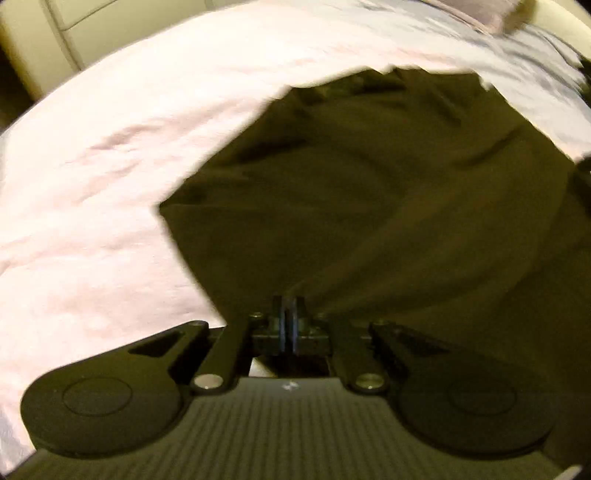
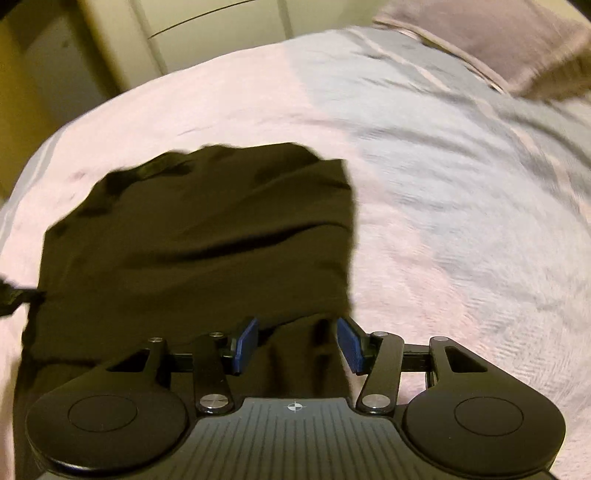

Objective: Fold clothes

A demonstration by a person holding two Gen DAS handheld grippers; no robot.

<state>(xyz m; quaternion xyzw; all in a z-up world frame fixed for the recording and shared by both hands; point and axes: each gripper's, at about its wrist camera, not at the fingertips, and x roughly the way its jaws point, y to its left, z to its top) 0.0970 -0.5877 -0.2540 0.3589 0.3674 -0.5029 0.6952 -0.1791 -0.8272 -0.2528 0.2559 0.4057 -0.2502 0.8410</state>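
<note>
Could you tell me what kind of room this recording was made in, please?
Most likely a bedroom. The dark garment lies on a pink and grey bedspread, a pillow sits at the far end, and pale cupboard doors stand behind.

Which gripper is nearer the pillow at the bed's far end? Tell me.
Cannot tell. The left gripper is shut on the dark garment; the right gripper is open over it. Both face the pillow across the bedspread.

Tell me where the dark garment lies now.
The dark garment lies on the pink bedspread, left of centre in the right wrist view; the left claw pinches its near edge.
</note>
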